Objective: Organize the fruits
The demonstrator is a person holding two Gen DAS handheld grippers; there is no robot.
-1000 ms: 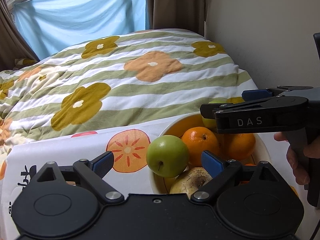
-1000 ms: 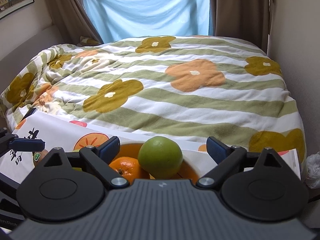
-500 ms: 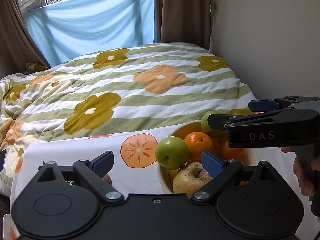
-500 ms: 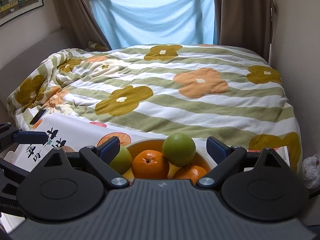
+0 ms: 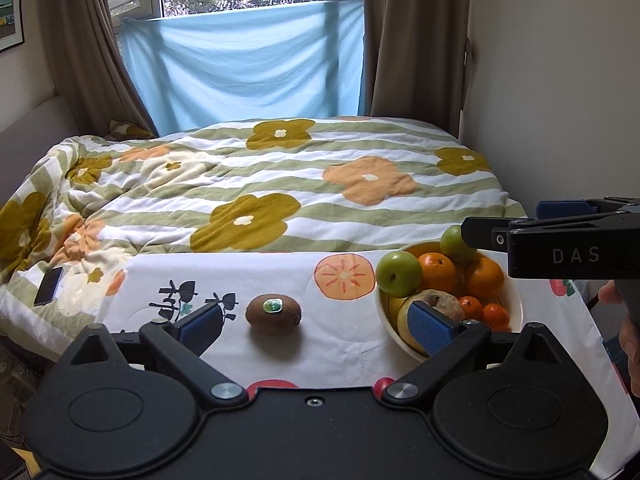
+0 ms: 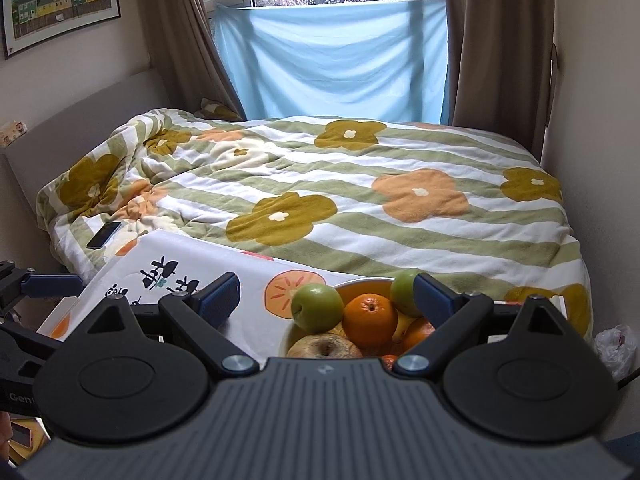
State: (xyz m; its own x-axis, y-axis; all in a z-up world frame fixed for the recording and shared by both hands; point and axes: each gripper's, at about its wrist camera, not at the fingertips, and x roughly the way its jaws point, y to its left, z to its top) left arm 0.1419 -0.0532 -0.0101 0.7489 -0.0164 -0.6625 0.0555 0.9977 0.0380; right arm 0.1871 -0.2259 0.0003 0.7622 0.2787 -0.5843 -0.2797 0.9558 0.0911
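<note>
My left gripper [image 5: 316, 326] is opening its jaws with nothing between them, above the kiwi [image 5: 273, 315] lying alone on the cloth. My right gripper [image 6: 326, 300], jaws wide and empty, overlooks the fruit bowl [image 5: 516, 304], heaped full.

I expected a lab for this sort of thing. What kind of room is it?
Most likely a bedroom in a home. A bed with a flowered quilt fills the room, curtains hang at the window, and a framed picture is on the wall. The bowl of fruit sits on a small cloth-covered table.
</note>
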